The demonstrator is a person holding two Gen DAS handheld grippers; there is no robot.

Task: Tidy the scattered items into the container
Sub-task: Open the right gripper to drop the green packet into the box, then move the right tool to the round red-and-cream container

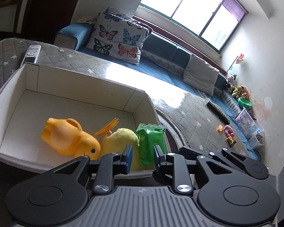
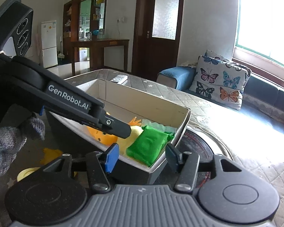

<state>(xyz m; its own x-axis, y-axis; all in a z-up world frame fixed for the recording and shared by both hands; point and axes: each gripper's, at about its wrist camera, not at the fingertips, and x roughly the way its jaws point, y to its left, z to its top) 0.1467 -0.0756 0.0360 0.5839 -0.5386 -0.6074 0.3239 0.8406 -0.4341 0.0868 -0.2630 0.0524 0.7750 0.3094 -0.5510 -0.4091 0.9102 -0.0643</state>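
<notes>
Three items in box (image 1: 47, 79) — duck (image 1: 70, 138), plush (image 1: 123, 140), packet (image 1: 151, 143).

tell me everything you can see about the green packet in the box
The green packet is a soft, glossy plastic pack with crimped, serrated end seams, closed and slightly crinkled. It stands tilted in the near right corner of the white box, leaning on the wall, its side against the yellow plush toy. Neither gripper touches it.

Bright daylight enters through a wide window (image 1: 195, 13) above a blue sofa (image 1: 161, 66) bearing butterfly cushions (image 1: 117, 37). A dark wooden door (image 2: 158, 24) and a white refrigerator (image 2: 49, 43) stand against pale walls.
</notes>
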